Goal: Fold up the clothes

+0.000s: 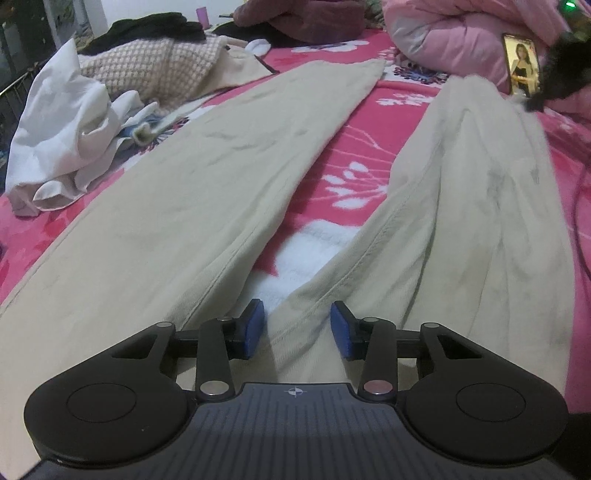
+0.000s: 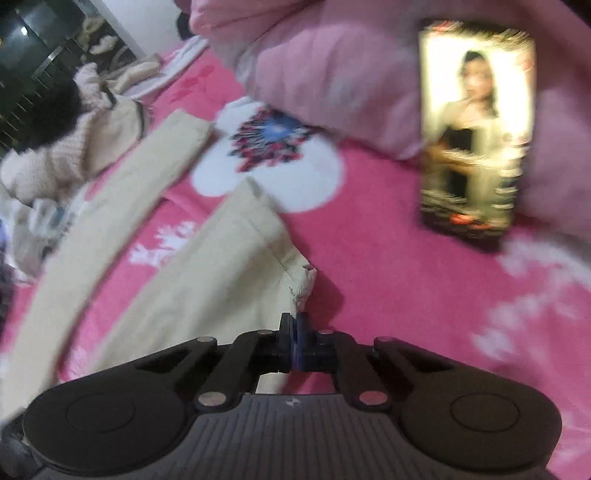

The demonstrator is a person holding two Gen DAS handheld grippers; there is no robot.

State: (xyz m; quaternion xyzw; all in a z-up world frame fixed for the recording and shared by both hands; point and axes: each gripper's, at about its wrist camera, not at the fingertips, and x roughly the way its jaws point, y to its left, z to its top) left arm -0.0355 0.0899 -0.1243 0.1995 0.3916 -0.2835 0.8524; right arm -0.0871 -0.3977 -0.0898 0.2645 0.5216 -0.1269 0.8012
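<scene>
Beige trousers lie flat on the pink flowered bedspread with the legs spread in a V. My left gripper hovers over the crotch where the legs meet. Its blue pads stand apart on either side of the seam, not pressing the cloth. In the right wrist view, my right gripper is shut on the raised hem corner of the nearer trouser leg. The other leg lies flat to the left.
A lit phone leans against a pink quilt just beyond the right gripper. To the left lie a crumpled white garment and a checked knit. Dark clothes are heaped at the far end.
</scene>
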